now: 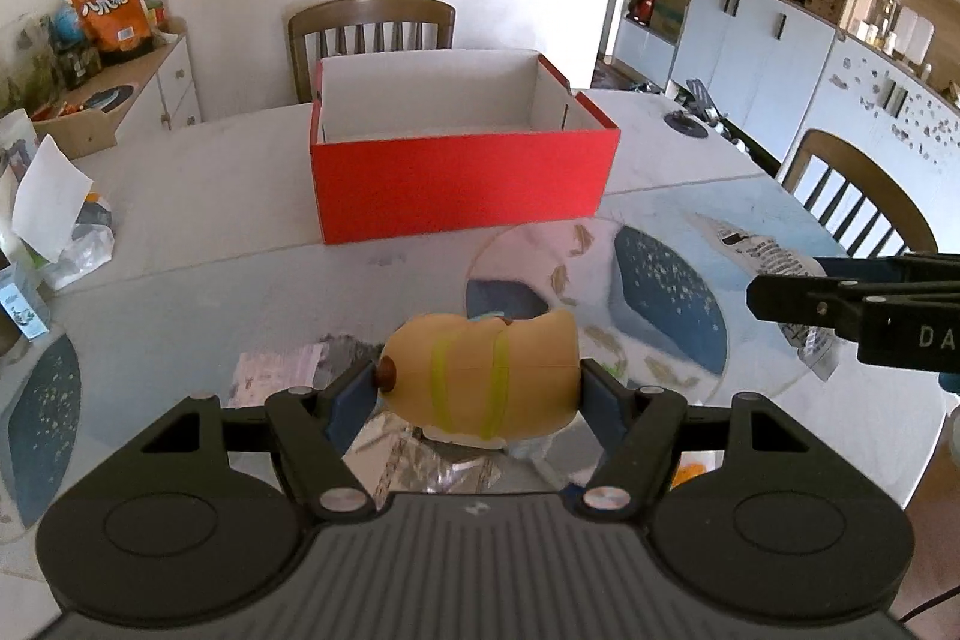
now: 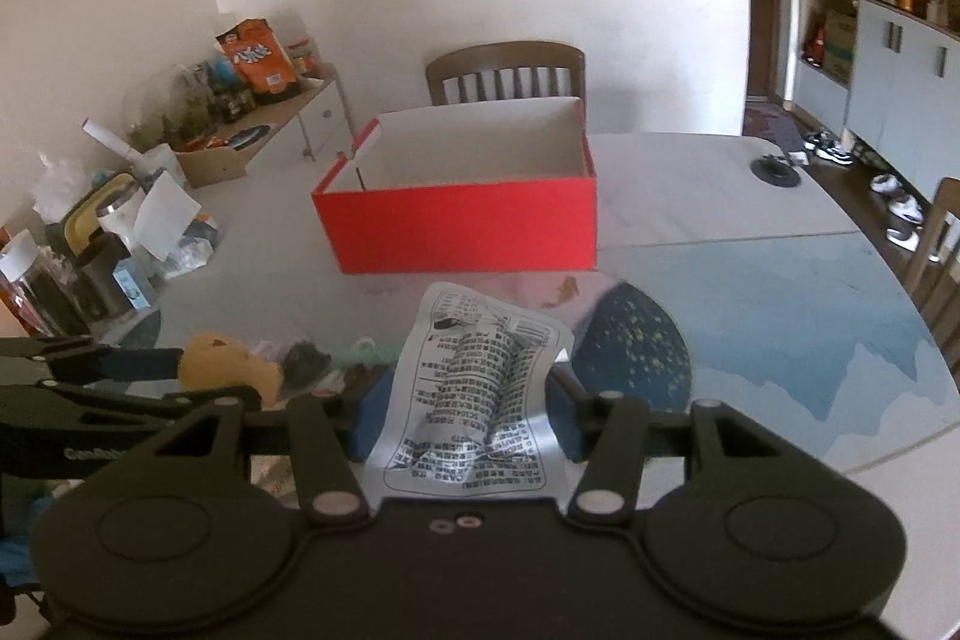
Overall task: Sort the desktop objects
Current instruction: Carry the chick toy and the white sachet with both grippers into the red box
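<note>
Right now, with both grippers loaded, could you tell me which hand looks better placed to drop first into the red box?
Probably left: the left gripper with its yellow toy faces the red box squarely; the right gripper, holding the silver packet, sees it angled.

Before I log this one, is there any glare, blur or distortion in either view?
Left wrist view: fisheye bends the room edges, and the glossy table shows glare beyond the tan plush toy. Right wrist view: the open red cardboard box looks soft, with dark corners.

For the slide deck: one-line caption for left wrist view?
Left gripper holding a tan toy before an open red box.
</note>
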Demonstrator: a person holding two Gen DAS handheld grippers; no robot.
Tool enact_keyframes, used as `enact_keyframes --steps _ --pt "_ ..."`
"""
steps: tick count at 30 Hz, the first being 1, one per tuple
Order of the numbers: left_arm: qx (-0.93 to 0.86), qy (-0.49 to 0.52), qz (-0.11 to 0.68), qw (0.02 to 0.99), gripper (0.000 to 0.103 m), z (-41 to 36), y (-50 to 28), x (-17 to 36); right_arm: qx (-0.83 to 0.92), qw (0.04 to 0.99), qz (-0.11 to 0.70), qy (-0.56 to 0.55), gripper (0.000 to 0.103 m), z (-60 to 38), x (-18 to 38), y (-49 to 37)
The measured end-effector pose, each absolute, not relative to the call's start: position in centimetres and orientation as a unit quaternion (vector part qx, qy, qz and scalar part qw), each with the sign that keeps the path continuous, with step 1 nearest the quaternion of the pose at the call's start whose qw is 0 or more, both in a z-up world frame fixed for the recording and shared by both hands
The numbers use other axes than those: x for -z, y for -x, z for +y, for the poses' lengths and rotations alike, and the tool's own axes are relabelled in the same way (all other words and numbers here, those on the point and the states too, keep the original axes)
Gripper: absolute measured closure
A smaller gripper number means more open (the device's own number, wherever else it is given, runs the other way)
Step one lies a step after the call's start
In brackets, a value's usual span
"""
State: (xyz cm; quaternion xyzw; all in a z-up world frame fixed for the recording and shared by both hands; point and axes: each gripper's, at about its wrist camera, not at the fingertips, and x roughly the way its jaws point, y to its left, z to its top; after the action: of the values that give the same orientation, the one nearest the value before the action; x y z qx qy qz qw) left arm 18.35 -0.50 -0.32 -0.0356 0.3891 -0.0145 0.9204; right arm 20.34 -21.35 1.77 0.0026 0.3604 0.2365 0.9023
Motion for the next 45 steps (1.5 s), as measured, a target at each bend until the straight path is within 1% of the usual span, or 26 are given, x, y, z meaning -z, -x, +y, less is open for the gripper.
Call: enact_keyframes --steps 5,17,28,32,45 --pt "0.012 0.024 0.381 0.924 0.031 -1.0 -20.3 -0.5 -0.253 0.897 0.363 -0.009 0.048 -21.2 -2.5 -22.7" --pt "-0.005 0.021 0.361 0.932 0.031 -1.5 -26.1 -2.7 -0.276 0.895 0.35 0.012 0.048 -20.6 -4.7 -28.4" --pt "-0.032 0.023 0.368 0.929 0.031 -1.4 -31.3 -3.5 -0.297 0.887 0.352 0.039 0.048 -18.7 -6.1 -33.4" --pt "-0.043 0.022 0.369 0.928 0.031 -1.2 -32.9 -3.8 -0.308 0.877 0.366 0.038 0.048 -18.4 -6.2 -35.4" --pt "-0.06 0.008 0.386 0.92 0.031 -0.3 -38.0 -4.3 -0.322 0.87 0.369 0.058 0.048 -17.3 -6.0 -39.3"
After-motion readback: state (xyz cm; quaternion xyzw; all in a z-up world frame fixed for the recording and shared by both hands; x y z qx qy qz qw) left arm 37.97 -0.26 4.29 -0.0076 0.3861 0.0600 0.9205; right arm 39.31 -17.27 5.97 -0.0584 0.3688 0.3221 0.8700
